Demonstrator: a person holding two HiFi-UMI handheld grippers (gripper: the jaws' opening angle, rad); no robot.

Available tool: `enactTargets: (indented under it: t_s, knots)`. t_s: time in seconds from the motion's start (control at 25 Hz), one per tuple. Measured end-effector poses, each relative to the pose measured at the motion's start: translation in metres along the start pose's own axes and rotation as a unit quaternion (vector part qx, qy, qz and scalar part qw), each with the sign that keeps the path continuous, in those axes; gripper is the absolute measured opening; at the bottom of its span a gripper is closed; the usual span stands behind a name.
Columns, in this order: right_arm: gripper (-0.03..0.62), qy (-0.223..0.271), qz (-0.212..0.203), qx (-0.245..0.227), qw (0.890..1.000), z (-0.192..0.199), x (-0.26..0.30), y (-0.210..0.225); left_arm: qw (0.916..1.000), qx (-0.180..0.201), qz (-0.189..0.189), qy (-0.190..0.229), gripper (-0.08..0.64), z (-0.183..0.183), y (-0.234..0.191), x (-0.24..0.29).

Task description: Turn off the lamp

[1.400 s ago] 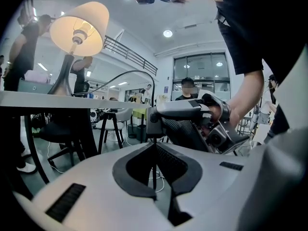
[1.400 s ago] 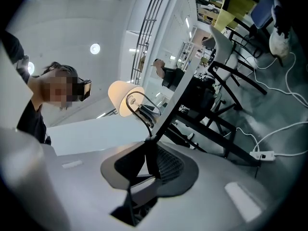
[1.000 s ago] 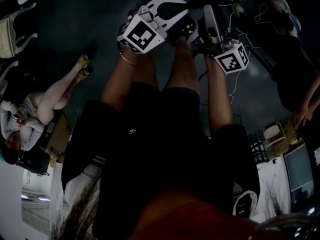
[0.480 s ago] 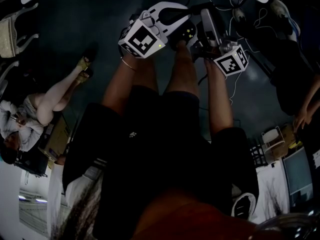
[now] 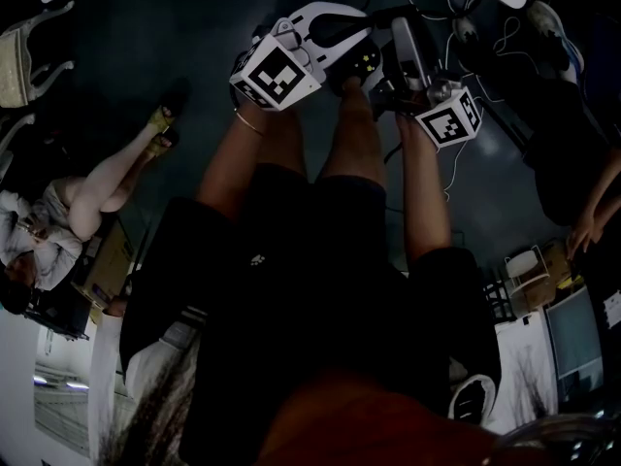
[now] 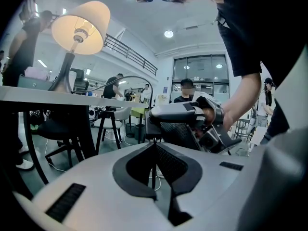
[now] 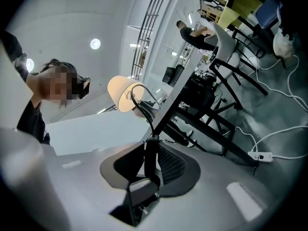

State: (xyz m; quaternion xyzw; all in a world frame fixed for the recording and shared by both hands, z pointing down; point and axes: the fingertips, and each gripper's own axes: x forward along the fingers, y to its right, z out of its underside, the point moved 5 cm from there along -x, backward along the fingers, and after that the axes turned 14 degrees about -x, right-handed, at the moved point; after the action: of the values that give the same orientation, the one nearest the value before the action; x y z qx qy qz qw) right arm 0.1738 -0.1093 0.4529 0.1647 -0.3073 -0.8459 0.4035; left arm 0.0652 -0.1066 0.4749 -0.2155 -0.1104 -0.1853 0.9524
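Note:
The lamp (image 6: 81, 27) stands lit on a table (image 6: 48, 97) above both grippers; its shade (image 7: 126, 94) also glows in the right gripper view. A thin black cord hangs from it. My left gripper (image 6: 155, 150) is shut on that cord (image 6: 154, 170). The right gripper (image 7: 150, 160) is closed around the black oblong cord switch (image 7: 150, 153), and its jaws have eased open a little within the last second. In the head view both grippers are held out low in front of the person, the left marker cube (image 5: 277, 71) beside the right one (image 5: 448, 115).
Black table legs (image 7: 216, 138) and chairs (image 6: 108, 124) stand close by. A white power strip (image 7: 260, 156) and loose cables lie on the floor. A seated person (image 5: 58, 221) is at the left, and other people stand further back.

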Motion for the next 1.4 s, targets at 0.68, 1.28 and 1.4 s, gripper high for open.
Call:
enactTargets:
  t_s: [0.68,1.28,1.4]
  knots:
    - [0.08,0.004,0.001,0.012,1.0,0.012,-0.004,0.005,0.9998,-0.018,0.001,-0.008,0.017,0.011,0.0,0.001]
    - [0.066,0.007,-0.015,0.011,1.0,0.01,-0.002,0.0,0.9997,-0.024,-0.001,-0.001,0.017,0.009,-0.001,-0.003]
    - [0.066,0.002,-0.011,0.01,1.0,0.013,-0.003,0.001,0.9996,-0.027,-0.002,-0.004,0.017,0.013,-0.001,-0.002]
